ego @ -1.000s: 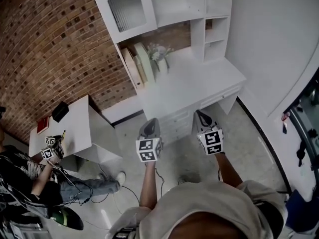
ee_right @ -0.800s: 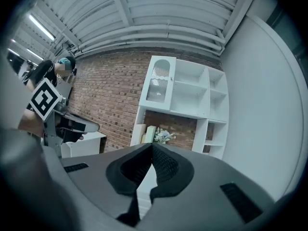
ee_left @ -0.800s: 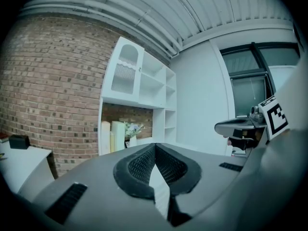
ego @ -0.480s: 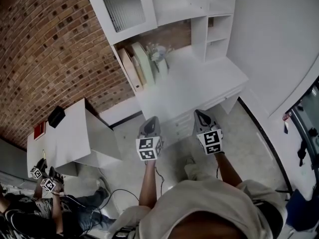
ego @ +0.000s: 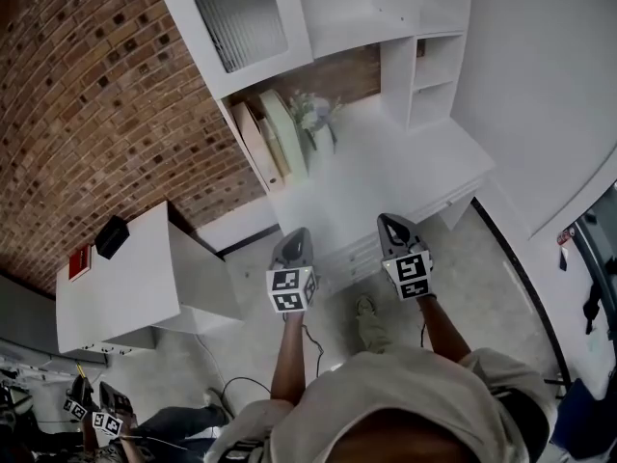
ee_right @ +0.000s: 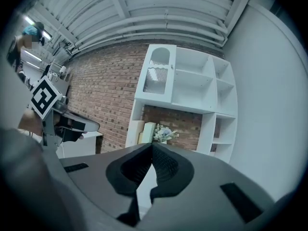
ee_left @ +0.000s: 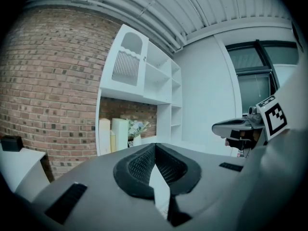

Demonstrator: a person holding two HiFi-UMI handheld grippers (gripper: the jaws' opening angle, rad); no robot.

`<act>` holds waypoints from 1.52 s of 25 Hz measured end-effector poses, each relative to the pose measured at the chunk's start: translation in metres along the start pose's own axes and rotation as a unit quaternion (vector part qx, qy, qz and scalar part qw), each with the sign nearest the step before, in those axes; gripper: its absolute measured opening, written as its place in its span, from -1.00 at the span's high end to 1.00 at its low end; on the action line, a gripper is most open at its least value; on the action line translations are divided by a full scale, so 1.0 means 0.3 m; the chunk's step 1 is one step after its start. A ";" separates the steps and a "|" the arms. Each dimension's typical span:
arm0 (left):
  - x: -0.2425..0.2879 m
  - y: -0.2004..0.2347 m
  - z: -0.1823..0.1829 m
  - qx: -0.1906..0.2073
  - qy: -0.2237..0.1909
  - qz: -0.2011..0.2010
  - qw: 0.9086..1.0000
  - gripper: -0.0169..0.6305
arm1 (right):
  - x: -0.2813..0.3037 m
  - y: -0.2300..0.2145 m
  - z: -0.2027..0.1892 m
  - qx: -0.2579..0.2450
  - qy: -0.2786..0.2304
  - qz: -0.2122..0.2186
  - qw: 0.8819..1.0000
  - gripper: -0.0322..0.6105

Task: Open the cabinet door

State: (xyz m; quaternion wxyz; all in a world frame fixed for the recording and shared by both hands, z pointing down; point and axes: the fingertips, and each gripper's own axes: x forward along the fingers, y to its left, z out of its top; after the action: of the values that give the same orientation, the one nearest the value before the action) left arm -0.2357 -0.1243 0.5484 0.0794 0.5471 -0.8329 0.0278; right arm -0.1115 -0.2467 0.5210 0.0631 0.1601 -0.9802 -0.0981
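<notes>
1. Progress on the task is nil, as far as I can judge: the cabinet door (ego: 246, 22), the one with the ribbed pane, sits flush and shut in the upper left of the white shelf unit (ego: 366, 8) that stands on the desk (ego: 405, 177).
2. Everything is left to do. I have to bring one hand-held gripper up to the door, take hold at its free edge, and swing it out. A small dark spot on the door's right edge may be a knob, but it is too small to be sure.
3. My left hand-held gripper (ego: 295, 234) is closed. In the left gripper view its two ribbed pads meet at the tip, with nothing between them. It touches nothing and hangs in front of the desk, well apart from the door.
4. My right hand-held gripper (ego: 390, 222) is closed too, pads together and empty. It is level with the left one and just as far from the door.
5. Books (ego: 265, 133) and a vase of flowers (ego: 318, 123) stand on the desk under the door, against the brick wall (ego: 106, 95). Neither hand-held gripper is near them.
</notes>
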 end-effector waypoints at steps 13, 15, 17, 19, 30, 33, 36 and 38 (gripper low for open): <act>0.354 0.191 0.108 -0.001 -0.002 0.023 1.000 0.87 | 0.414 -0.149 0.036 0.003 -0.007 0.025 1.000 0.86; 0.418 0.215 0.130 0.001 -0.001 0.024 1.000 0.87 | 0.480 -0.185 0.041 0.005 -0.008 0.026 1.000 0.86; 0.476 0.242 0.147 0.002 -0.001 0.026 1.000 0.87 | 0.546 -0.216 0.047 0.006 -0.010 0.028 1.000 0.86; 0.533 0.274 0.168 0.002 -0.002 0.031 1.000 0.87 | 0.616 -0.244 0.059 0.007 -0.014 0.032 0.999 0.86; 0.777 0.421 0.214 0.002 -0.003 0.061 0.998 0.87 | 0.914 -0.316 0.062 0.014 -0.022 0.066 0.997 0.86; 0.809 0.423 0.196 0.003 0.003 0.061 0.998 0.87 | 0.946 -0.322 0.041 0.019 -0.019 0.072 0.997 0.86; 0.820 0.436 0.169 0.001 0.011 0.066 0.998 0.87 | 0.969 -0.321 0.018 0.024 -0.015 0.076 0.997 0.86; 0.821 0.447 0.163 -0.001 0.014 0.070 0.997 0.87 | 0.980 -0.319 0.009 0.025 -0.013 0.078 0.997 0.86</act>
State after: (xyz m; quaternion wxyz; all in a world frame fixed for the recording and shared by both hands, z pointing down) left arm -0.4593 -0.3006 0.5456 0.0891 0.4871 -0.8679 0.0401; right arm -0.3596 -0.4312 0.5251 0.0537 0.0838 -0.9926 -0.0700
